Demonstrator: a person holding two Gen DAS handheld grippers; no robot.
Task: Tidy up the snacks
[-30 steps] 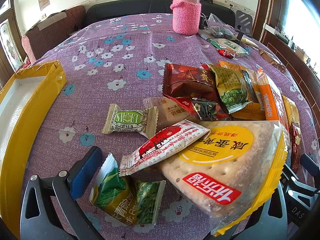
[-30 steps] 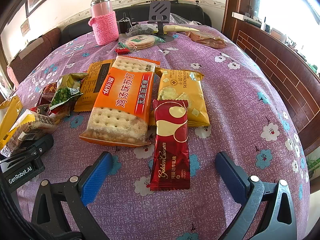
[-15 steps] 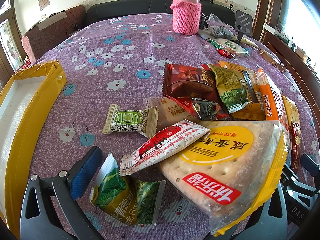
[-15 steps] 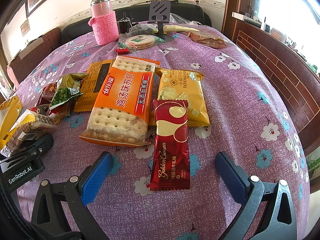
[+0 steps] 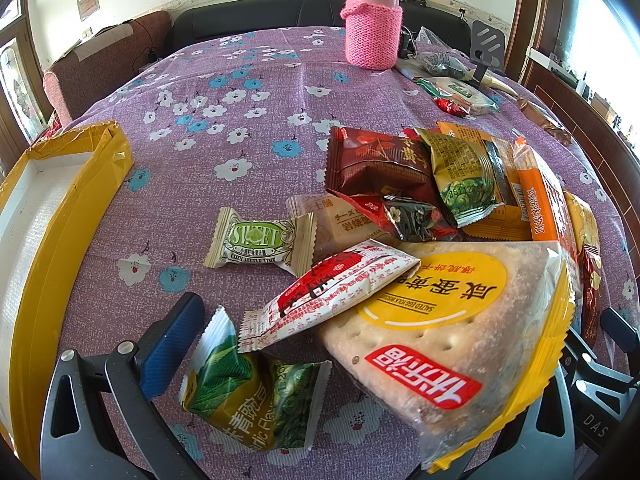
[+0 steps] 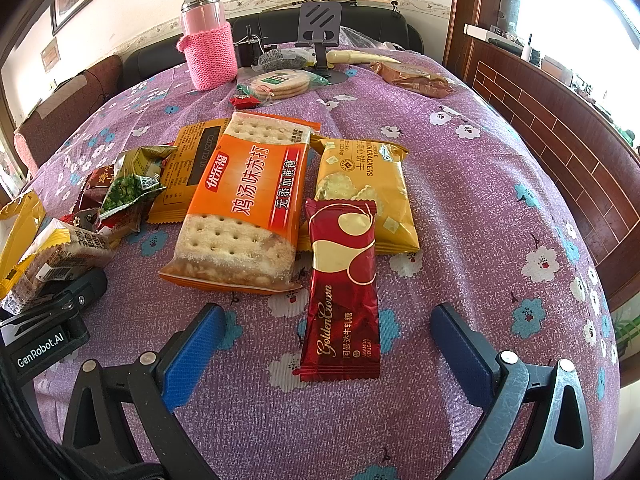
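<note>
Several snack packs lie on the purple flowered tablecloth (image 5: 248,92). My left gripper (image 5: 348,364) is open; a green pea pack (image 5: 252,392), a red-and-white sachet (image 5: 328,288) and a big yellow salted-egg cracker pack (image 5: 452,328) lie between its fingers, and the cracker pack hides the right finger. A green sweet (image 5: 260,240) lies just ahead. My right gripper (image 6: 324,344) is open around the near end of a red Golden Crown nougat bar (image 6: 344,292). An orange cracker pack (image 6: 248,204) and a yellow cracker pack (image 6: 364,192) lie beyond it.
A yellow box (image 5: 44,224) with a white inside stands at the left table edge. A pink bottle in a knitted sleeve (image 5: 374,24), a phone stand (image 6: 320,40) and more packets (image 6: 280,82) sit at the far side. The left gripper's body (image 6: 48,332) shows at the right wrist view's left.
</note>
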